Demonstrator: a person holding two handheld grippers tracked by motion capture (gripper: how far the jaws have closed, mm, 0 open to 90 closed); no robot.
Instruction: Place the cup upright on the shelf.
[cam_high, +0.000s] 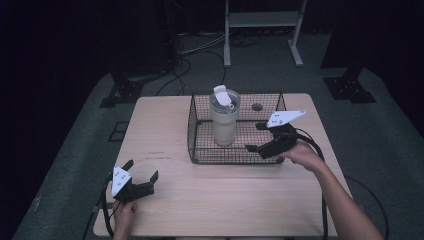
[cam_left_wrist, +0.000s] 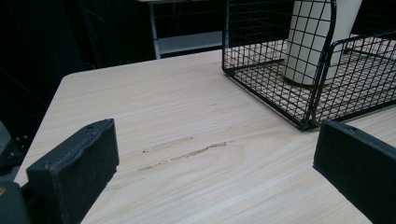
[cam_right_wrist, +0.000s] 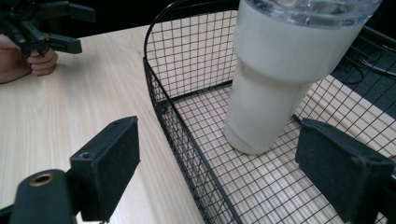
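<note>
Inside the wire basket (cam_high: 200, 125), the cream tumbler (cam_high: 224, 122) stands upright; the right gripper (cam_high: 257, 137) (jaws spread wide) straddles the basket's near wall, while the left gripper (cam_high: 142, 170), also open, rests over bare table (cam_high: 225, 200).

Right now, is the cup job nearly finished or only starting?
Looks early. The cream tumbler stands upright inside the wire basket, untouched. The right gripper is open at the basket's near right side, jaws aimed at the tumbler. The left gripper is open over the table, holding nothing. Gripping the tumbler is probably still left to do.
</note>
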